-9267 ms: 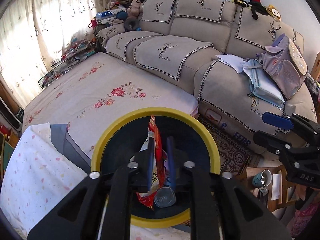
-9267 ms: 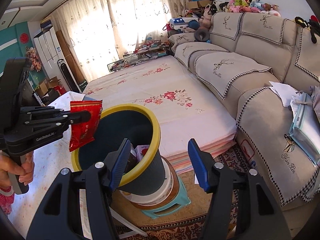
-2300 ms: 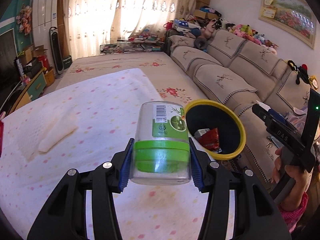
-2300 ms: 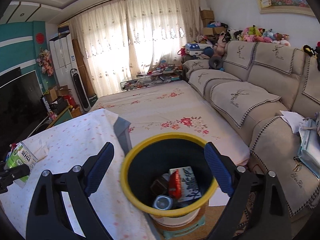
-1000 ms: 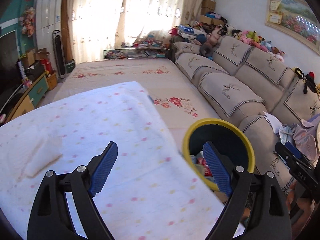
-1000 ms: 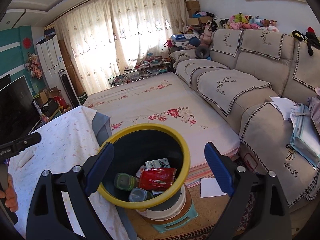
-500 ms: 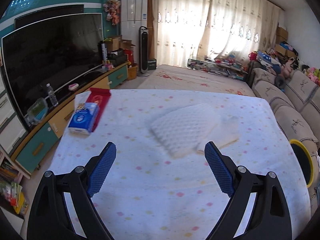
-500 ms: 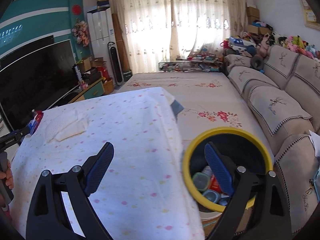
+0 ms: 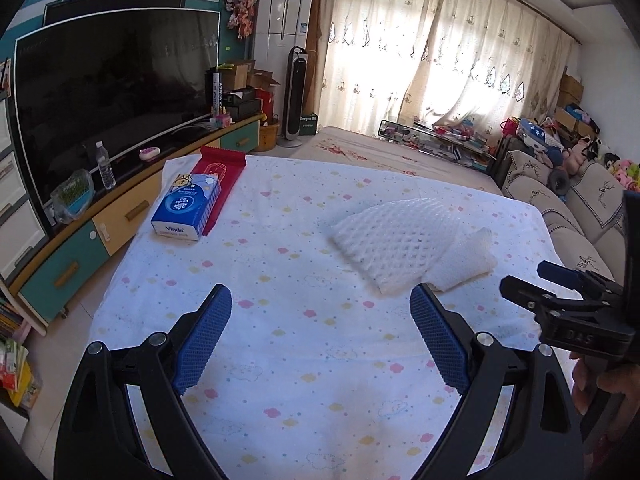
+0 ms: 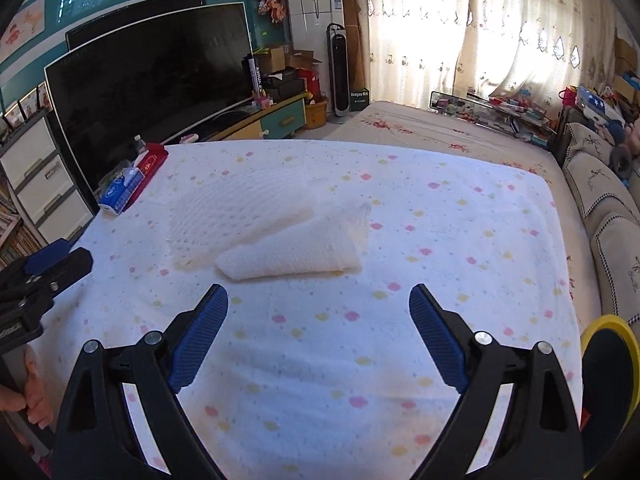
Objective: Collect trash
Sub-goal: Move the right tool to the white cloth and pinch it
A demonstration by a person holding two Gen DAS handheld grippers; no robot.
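Note:
Two pieces of white foam netting lie on the table's spotted cloth: a wide flat one (image 9: pixel 394 236) (image 10: pixel 236 212) and a smaller folded one (image 9: pixel 466 262) (image 10: pixel 296 256) overlapping it. My left gripper (image 9: pixel 320 324) is open and empty, just short of them. My right gripper (image 10: pixel 318 320) is open and empty, close in front of the folded piece; it also shows at the right of the left wrist view (image 9: pixel 560 292). The yellow-rimmed black bin (image 10: pixel 608 376) stands off the table's near right corner.
A blue Vinda tissue pack (image 9: pixel 186 210) lies on a red packet (image 9: pixel 220 184) at the table's far left corner. A big TV (image 9: pixel 108 92) on a low cabinet stands left. A sofa (image 10: pixel 608 216) runs along the right.
Both grippers have swung away from the bin to face the table and moved closer to the foam netting. The jar dropped earlier lies in the bin.

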